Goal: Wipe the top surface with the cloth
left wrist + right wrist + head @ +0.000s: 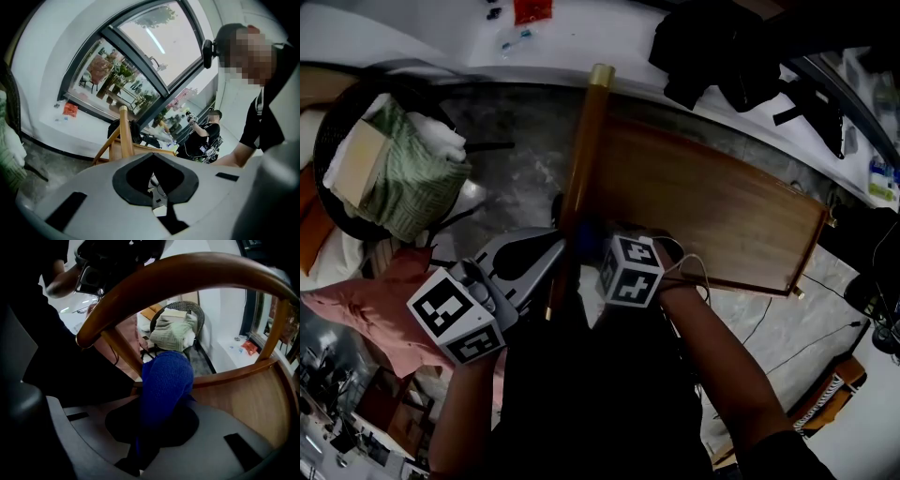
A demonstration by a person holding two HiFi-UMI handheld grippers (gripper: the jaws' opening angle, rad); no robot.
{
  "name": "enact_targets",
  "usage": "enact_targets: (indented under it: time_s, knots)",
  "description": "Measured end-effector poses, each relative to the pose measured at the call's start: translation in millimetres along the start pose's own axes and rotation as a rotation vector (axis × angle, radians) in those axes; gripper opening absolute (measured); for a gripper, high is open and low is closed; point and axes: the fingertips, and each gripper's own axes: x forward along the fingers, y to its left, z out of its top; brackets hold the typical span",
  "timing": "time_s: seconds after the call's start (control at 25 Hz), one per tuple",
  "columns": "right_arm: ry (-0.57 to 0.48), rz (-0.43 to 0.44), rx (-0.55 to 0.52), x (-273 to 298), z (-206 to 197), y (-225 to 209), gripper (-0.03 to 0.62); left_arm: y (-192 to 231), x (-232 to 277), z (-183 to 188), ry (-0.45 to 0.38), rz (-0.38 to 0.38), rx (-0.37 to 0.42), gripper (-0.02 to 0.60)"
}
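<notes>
Two grippers were close together over a wooden chair, seen from above in the head view. At the far left stood a round dark wicker seat [333,122] with a green and white textile [408,169] piled in it, and below it lay a pink fabric [370,305]. Next came the left gripper [546,253], which pointed to the chair's top rail [581,159]. In the left gripper view its two jaws were together and had nothing between them, only the dark notch at the meeting line. The rounded top rail ran from the upper middle of the head view down to the lower middle, with a brass-coloured cap at its far end. Just at the right side of this rail was the blue cloth [166,380], low on the rail's length. The right gripper [600,251] had its jaws closed on this cloth, and a thick knitted fold of it stood up out of them. In the right gripper view the curved rail arched above the cloth; whether the cloth really touched the wood I could not tell. Further right lay the flat wooden seat [712,216] of the chair, bare. At the upper right, some black items [722,47] rested on a white ledge [581,37].
</notes>
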Motion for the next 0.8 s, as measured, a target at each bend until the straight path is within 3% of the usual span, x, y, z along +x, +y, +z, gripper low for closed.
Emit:
enact_targets:
  time_s: [0.28,0.44,0.52,0.68,0.8]
  knots:
    - [0.041,0.125,-0.030,6.0,-4.2,18.5,0.055,-5.7,-1.2,-0.6,-0.001,0.004,0.006,0.009]
    - [0.027,0.155,0.012,-2.0,-0.6,12.9,0.055,-7.2,-1.4,0.7,-0.005,0.001,0.005,0.011]
    - [-0.013,0.077,0.034,-21.8,0.9,-8.7,0.055,-8.5,-1.1,2.5,-0.006,-0.004,0.006,0.011]
    - [-0.048,-0.202,0.026,-78.0,0.7,-89.9,0.055,-6.8,-1.4,6.9,-0.003,-0.001,0.016,0.009]
    - [-0.055,-0.345,0.010,-107.5,1.7,-145.0,0.055,-8.4,-2.5,7.2,0.004,0.005,0.023,0.011]
